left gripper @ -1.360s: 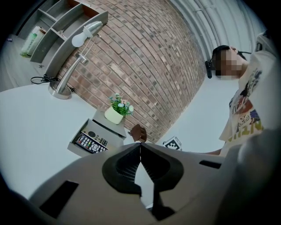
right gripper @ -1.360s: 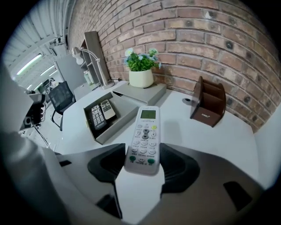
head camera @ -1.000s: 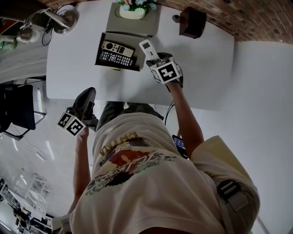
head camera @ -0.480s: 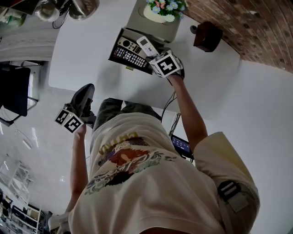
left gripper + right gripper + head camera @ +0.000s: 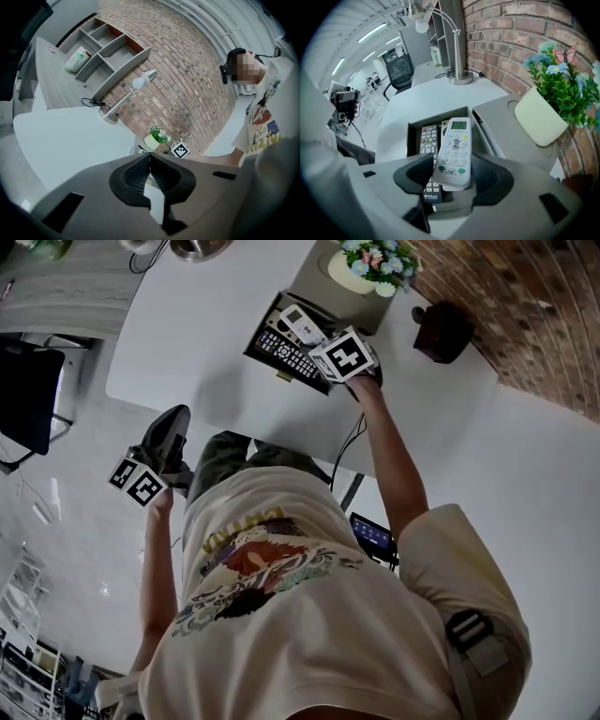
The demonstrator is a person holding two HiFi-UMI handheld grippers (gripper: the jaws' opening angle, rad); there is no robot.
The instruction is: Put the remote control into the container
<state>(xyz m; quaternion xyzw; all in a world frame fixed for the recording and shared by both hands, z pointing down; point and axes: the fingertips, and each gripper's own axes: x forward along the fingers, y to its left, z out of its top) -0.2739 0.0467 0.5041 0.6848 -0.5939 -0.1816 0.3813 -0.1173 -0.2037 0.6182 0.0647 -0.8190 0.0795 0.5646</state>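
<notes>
My right gripper [image 5: 454, 174] clamps the white plastic remote control [image 5: 453, 151] by its lower end, above the black open-topped box container [image 5: 411, 137] near the white table's [image 5: 417, 101] far edge. It looks light, stiff and slick, so gripping across the narrow sides suits it. My left gripper [image 5: 150, 174] is closed on nothing.

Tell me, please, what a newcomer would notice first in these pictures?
The white remote control stands out first, clamped in the right gripper just above the dark container on the white table, where other remotes already lie. Next comes the flower pot by the brick wall, to the right of the container. The left gripper hangs shut and empty, away from the table at the person's side.
</notes>
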